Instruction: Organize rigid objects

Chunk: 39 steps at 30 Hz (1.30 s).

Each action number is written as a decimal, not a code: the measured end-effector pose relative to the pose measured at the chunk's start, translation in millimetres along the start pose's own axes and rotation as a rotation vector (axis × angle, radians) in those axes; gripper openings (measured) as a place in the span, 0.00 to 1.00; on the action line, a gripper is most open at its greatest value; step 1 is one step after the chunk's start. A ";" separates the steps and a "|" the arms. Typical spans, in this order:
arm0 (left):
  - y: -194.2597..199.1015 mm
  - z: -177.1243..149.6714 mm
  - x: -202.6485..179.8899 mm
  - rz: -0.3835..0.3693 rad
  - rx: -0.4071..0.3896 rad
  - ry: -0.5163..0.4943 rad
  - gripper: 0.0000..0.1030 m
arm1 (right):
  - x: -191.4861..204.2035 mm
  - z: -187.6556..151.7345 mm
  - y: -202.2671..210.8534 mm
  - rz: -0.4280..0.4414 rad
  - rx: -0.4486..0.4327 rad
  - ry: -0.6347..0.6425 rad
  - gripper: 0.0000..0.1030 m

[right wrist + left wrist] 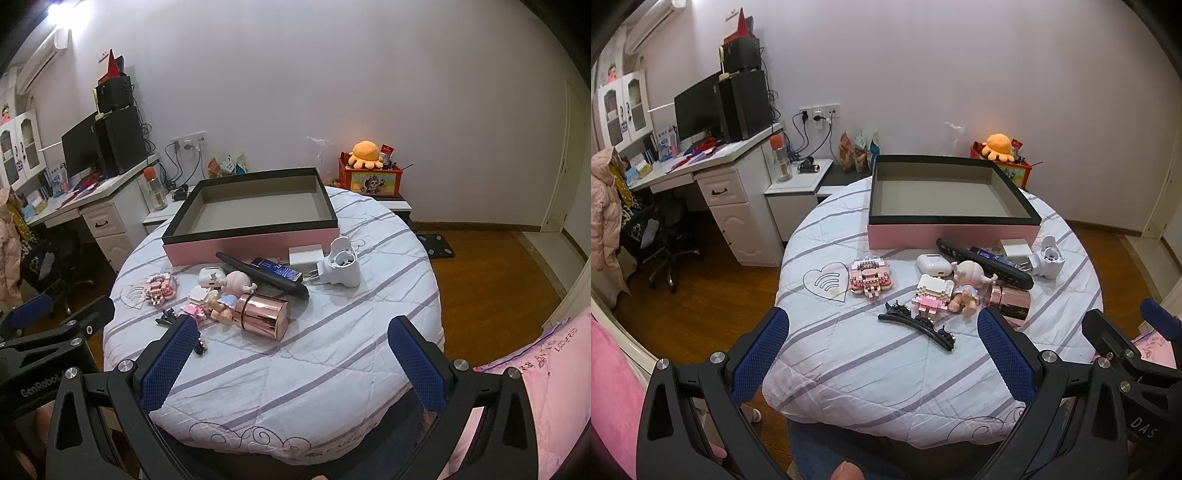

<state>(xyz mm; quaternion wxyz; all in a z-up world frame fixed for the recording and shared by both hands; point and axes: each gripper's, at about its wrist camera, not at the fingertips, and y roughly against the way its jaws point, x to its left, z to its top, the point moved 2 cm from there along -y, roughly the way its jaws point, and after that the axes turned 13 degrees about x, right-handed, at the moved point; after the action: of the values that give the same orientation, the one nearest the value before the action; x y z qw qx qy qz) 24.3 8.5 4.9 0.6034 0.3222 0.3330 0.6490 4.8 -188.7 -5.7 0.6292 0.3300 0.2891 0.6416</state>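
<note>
An empty pink box with a black rim stands at the far side of the round quilted table. In front of it lie a black remote, a white earbud case, two pink brick figures, a small doll, a black hair clip, a rose-gold cylinder, a white charger and a white plug device. My left gripper and right gripper are open and empty above the table's near edge.
A white desk with a monitor and speakers stands at the left, with an office chair beside it. A red toy box with an orange plush is behind the table. Pink bedding lies at the right. Wooden floor surrounds the table.
</note>
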 end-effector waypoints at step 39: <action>4.8 -1.7 4.9 -0.010 0.009 0.010 1.00 | -0.1 -1.6 0.6 0.012 0.003 -0.005 1.00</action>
<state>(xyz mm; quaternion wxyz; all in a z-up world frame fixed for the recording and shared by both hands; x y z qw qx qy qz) 19.9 13.1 7.9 0.6036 0.3197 0.3406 0.6461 3.2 -188.8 -6.3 0.6256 0.3341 0.2864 0.6442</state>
